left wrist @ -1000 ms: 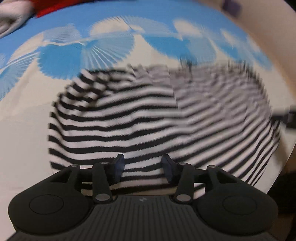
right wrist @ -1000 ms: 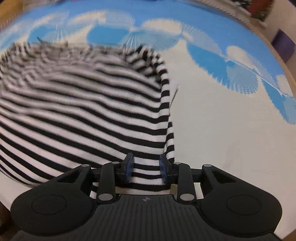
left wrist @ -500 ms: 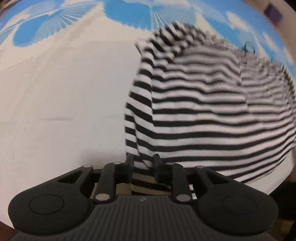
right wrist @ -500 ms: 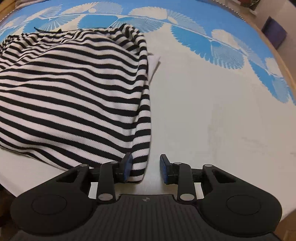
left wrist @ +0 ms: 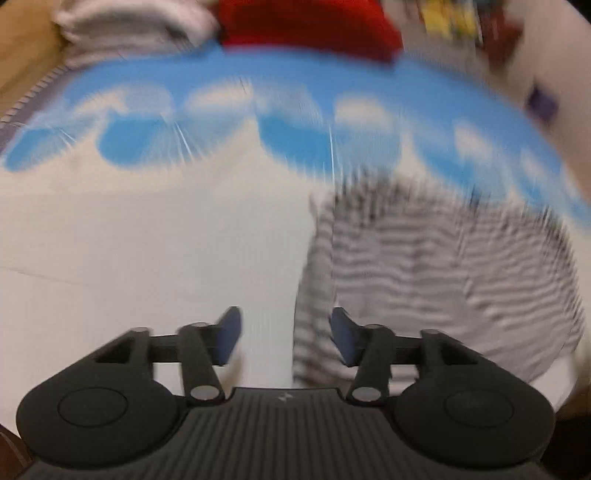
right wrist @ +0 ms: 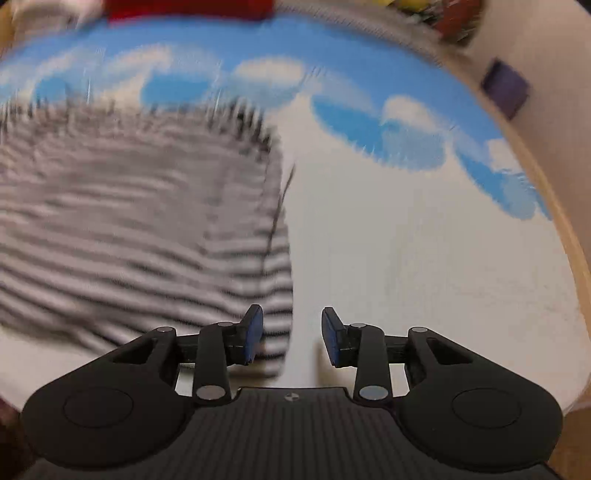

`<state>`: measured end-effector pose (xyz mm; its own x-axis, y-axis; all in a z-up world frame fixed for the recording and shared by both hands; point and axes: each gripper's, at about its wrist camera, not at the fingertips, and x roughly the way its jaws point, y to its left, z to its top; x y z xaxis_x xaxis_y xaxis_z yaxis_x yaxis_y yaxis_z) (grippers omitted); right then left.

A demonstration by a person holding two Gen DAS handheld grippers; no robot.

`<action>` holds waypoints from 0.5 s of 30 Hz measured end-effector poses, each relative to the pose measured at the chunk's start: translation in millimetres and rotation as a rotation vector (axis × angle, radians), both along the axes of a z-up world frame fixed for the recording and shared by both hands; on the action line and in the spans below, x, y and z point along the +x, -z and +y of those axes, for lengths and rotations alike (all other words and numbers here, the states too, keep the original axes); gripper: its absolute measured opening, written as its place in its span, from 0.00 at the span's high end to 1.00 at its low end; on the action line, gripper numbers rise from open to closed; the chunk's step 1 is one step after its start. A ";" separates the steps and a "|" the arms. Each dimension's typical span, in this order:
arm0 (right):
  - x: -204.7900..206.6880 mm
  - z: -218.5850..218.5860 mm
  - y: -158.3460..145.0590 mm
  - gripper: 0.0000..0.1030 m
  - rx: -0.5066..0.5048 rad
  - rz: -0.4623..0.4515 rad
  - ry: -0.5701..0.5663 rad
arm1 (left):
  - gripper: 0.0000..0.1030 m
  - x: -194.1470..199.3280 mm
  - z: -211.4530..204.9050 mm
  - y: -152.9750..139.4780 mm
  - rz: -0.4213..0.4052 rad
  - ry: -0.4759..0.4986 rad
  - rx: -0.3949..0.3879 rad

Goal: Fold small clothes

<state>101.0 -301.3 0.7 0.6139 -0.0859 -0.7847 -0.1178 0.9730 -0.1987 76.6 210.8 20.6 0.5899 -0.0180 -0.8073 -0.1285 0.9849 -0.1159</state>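
Observation:
A black-and-white striped garment [left wrist: 436, 266] lies folded on the white and blue patterned cloth [left wrist: 147, 240]; both views are motion-blurred. In the left wrist view it fills the right half, and my left gripper [left wrist: 284, 339] hovers over its near left edge with jaws opening and apart, the pads clear of the fabric. In the right wrist view the striped garment [right wrist: 129, 229] fills the left half. My right gripper [right wrist: 291, 339] sits at its near right corner, jaws opening, and the striped edge shows in the gap without being pinched.
A red cloth [left wrist: 306, 26] and a pale folded pile [left wrist: 129, 26] lie at the far edge. A purple object [right wrist: 506, 88] stands off the surface at the right. The wooden rim [right wrist: 569, 236] curves along the right side.
Both grippers have let go of the striped garment and opened. Each has pulled back and risen, so the garment now lies flat and the far edge of the surface has come into view.

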 end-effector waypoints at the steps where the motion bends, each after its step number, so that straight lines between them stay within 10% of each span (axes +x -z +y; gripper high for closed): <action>1: -4.6 2.2 -7.6 0.60 0.013 -0.043 0.010 | 0.36 -10.8 1.8 -15.9 -0.061 -0.021 -0.009; 6: -34.1 28.7 -29.5 0.59 0.117 -0.172 0.041 | 0.26 -54.9 -5.3 -50.0 -0.250 -0.102 -0.091; 15: -67.1 126.5 -12.9 0.59 0.179 -0.148 -0.105 | 0.25 -56.9 -12.3 -40.7 -0.162 -0.113 -0.003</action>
<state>33.9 -174.8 13.6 0.7217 0.1165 -0.6823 -0.2020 0.9783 -0.0467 19.7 198.5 61.3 0.7106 0.0534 -0.7016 -0.2178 0.9648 -0.1472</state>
